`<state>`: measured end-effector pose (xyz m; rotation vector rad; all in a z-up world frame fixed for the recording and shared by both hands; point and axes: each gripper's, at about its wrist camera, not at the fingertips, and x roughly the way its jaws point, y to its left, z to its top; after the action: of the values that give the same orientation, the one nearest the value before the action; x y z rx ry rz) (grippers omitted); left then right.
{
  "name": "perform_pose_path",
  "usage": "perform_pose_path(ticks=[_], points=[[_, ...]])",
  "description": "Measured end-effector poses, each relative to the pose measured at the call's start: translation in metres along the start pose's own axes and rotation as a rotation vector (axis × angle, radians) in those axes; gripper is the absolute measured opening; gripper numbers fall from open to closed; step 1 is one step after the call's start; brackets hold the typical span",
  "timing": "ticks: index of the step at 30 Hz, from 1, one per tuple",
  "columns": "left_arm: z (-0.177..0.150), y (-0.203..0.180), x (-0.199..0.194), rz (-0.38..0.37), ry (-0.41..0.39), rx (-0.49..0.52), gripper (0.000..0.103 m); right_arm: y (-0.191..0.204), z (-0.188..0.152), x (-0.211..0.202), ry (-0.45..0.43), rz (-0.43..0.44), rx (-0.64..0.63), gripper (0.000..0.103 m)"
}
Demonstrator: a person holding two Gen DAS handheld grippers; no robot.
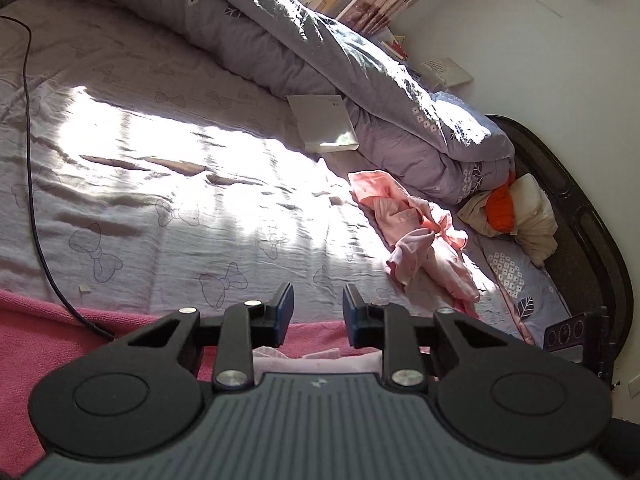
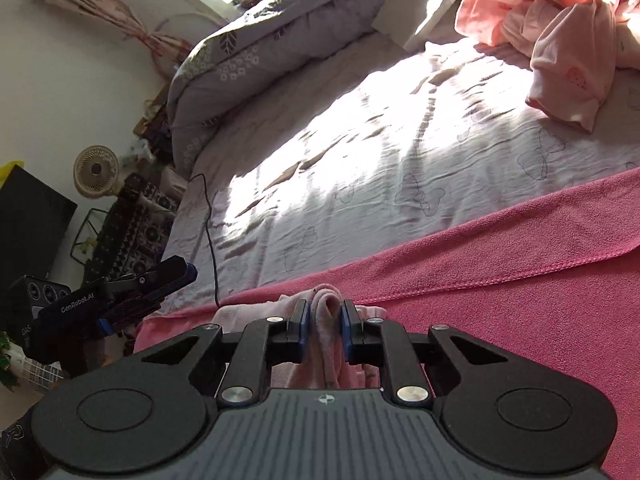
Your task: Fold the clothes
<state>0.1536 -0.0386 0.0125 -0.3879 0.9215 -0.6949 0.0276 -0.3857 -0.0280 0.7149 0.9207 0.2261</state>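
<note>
My right gripper (image 2: pixel 325 314) is shut on a fold of a pale pink garment (image 2: pixel 326 344), held just above a dark pink towel (image 2: pixel 500 300) spread on the bed. My left gripper (image 1: pixel 318 304) is open and empty above the same pale pink garment (image 1: pixel 320 360) and the towel (image 1: pixel 48 332); it also shows at the left of the right wrist view (image 2: pixel 176 276). A crumpled heap of light pink clothes (image 1: pixel 420 236) lies farther up the bed, also seen in the right wrist view (image 2: pixel 560 40).
The bed sheet (image 1: pixel 160 184) has bow prints and a bright sun patch. A rolled grey duvet (image 1: pixel 320 60) runs along the far side with a white box (image 1: pixel 324 124) against it. A black cable (image 1: pixel 36 200) crosses the sheet. Cream and orange clothes (image 1: pixel 516 212) lie by the dark bed frame (image 1: pixel 580 220).
</note>
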Motion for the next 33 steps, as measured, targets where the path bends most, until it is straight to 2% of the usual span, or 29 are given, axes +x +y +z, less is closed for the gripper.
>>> perform_pose_path(ticks=[2, 4, 6, 7, 8, 9, 10, 13, 14, 15, 17, 20, 23, 24, 26, 28, 30, 31, 32, 33], points=[[0.0, 0.005, 0.005, -0.004, 0.046, -0.014, 0.031, -0.005, 0.003, 0.006, 0.001, -0.012, 0.02, 0.018], [-0.01, 0.007, 0.004, 0.001, 0.096, 0.002, 0.038, -0.012, 0.002, 0.011, 0.009, -0.009, 0.041, 0.018], [-0.023, 0.012, 0.003, 0.034, 0.153, 0.021, 0.068, -0.019, -0.003, 0.01, 0.018, 0.016, 0.058, 0.022], [-0.029, 0.017, 0.004, 0.04, 0.167, 0.004, 0.076, -0.022, -0.005, 0.009, 0.018, 0.03, 0.066, 0.024], [-0.033, 0.021, 0.006, 0.034, 0.168, -0.024, 0.082, -0.025, -0.007, 0.007, 0.017, 0.047, 0.078, 0.033], [-0.036, 0.026, 0.008, 0.029, 0.169, -0.052, 0.082, -0.028, -0.008, 0.006, 0.016, 0.056, 0.091, 0.044], [-0.039, 0.03, 0.01, 0.024, 0.17, -0.08, 0.082, -0.031, -0.011, 0.005, 0.015, 0.052, 0.102, 0.048], [-0.047, 0.04, 0.017, 0.009, 0.169, -0.146, 0.071, -0.035, -0.019, 0.015, 0.06, 0.062, 0.13, 0.052], [-0.047, 0.038, 0.021, 0.006, 0.162, -0.145, 0.056, -0.033, -0.022, 0.019, 0.075, 0.067, 0.131, 0.051], [-0.047, 0.035, 0.025, 0.003, 0.156, -0.144, 0.033, -0.029, -0.025, 0.022, 0.087, 0.064, 0.122, 0.038], [-0.044, 0.029, 0.027, -0.017, 0.149, -0.15, 0.006, -0.021, -0.028, 0.022, 0.086, 0.043, 0.116, 0.02], [-0.029, 0.011, 0.011, -0.06, 0.067, -0.11, 0.005, -0.01, -0.026, 0.01, 0.027, 0.032, 0.127, 0.016], [-0.011, 0.001, 0.006, -0.081, 0.023, -0.068, 0.006, -0.005, -0.016, -0.005, -0.037, 0.069, 0.147, 0.016], [-0.008, 0.002, 0.011, -0.062, 0.031, -0.05, 0.006, -0.006, -0.012, -0.006, -0.05, 0.073, 0.15, 0.016], [-0.01, 0.008, 0.029, 0.028, 0.092, -0.011, 0.008, -0.011, -0.009, 0.004, -0.035, 0.039, 0.146, 0.016], [-0.019, 0.015, 0.047, 0.141, 0.165, 0.026, 0.013, -0.022, -0.011, 0.026, 0.015, 0.005, 0.151, 0.019], [-0.028, 0.02, 0.053, 0.229, 0.188, 0.056, 0.021, -0.027, -0.016, 0.04, 0.045, -0.038, 0.151, 0.037], [-0.03, 0.023, 0.05, 0.272, 0.185, 0.064, 0.029, -0.028, -0.017, 0.042, 0.046, -0.049, 0.148, 0.039], [-0.03, 0.025, 0.044, 0.302, 0.166, 0.065, 0.049, -0.028, -0.018, 0.037, 0.022, -0.059, 0.142, 0.046], [-0.03, 0.029, 0.037, 0.332, 0.14, 0.064, 0.063, -0.027, -0.019, 0.03, -0.015, -0.072, 0.135, 0.051]])
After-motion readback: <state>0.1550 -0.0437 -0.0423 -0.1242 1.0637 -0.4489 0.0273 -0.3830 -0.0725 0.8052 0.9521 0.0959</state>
